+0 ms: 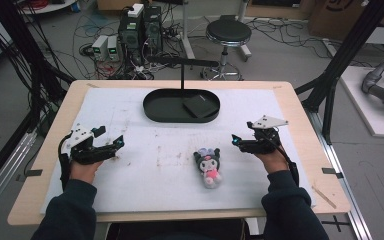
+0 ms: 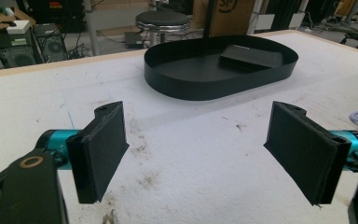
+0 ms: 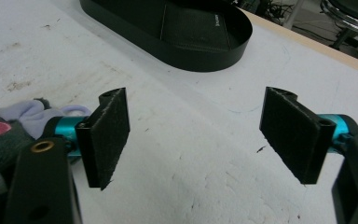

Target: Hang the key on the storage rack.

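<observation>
High view: both hands rest low on the table, left claw [image 1: 111, 146] and right claw [image 1: 239, 142] spread, flanking the plush toy [image 1: 208, 167].

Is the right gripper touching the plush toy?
Apart. In the high view, bare white mat lies between the right gripper and the plush toy; its open jaws hold nothing.

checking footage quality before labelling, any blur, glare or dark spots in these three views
High view: soft and low in detail, evenly lit, plush toy readable. Left gripper view: pads sharp, black tray dark with little inner detail. Right gripper view: pads crisp, the toy at the left edge slightly soft; no strong glare.
</observation>
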The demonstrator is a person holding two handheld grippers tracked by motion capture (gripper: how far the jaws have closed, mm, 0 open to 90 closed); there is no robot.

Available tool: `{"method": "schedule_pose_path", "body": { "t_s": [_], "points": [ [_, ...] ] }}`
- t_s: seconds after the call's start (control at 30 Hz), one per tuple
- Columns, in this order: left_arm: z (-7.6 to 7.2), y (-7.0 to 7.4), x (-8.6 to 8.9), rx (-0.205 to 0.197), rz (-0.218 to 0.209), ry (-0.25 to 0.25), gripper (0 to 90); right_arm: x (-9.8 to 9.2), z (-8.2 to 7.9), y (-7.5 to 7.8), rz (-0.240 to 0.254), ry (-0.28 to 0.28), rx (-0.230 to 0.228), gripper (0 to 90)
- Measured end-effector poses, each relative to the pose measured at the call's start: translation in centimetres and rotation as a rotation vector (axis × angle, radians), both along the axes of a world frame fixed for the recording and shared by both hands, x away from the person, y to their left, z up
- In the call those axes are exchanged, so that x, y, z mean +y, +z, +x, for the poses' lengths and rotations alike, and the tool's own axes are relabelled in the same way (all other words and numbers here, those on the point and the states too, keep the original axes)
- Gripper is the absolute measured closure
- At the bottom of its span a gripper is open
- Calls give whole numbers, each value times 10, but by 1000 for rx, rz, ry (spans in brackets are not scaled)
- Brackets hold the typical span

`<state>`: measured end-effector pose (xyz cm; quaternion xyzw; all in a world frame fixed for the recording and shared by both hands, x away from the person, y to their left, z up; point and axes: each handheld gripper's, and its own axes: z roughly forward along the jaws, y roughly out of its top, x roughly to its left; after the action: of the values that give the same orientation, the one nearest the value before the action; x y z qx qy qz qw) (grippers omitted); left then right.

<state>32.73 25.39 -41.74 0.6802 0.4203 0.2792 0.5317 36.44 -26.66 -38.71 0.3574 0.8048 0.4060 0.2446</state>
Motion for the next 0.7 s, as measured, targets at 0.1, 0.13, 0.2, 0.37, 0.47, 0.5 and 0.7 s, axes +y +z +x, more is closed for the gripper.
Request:
{"method": "schedule_pose_path", "body": {
  "t_s": [0.1, 0.13, 0.2, 0.37, 0.47, 0.5, 0.7],
  "points": [
    [0, 0, 1, -1, 1, -2, 199, 1, -4, 0, 10, 13, 1, 239],
    [0, 0, 1, -1, -2, -1, 199, 1, -5, 0, 13, 16, 7, 239],
    [0, 0, 1, 2, -1, -3, 199, 1, -6, 1, 10, 24, 2, 239],
    [0, 0, 2, 4, -1, 0, 200, 3, -8, 2, 16, 53, 14, 239],
    [0, -1, 0, 8, 11, -3, 203, 9, -9, 0, 9, 98, 43, 240],
    [0, 0, 0, 8, 12, -3, 203, 12, -10, 0, -9, 125, 54, 240],
    [-2, 1, -5, 8, 24, -7, 207, 28, -14, -5, -29, 194, 115, 239]
  ]
}}
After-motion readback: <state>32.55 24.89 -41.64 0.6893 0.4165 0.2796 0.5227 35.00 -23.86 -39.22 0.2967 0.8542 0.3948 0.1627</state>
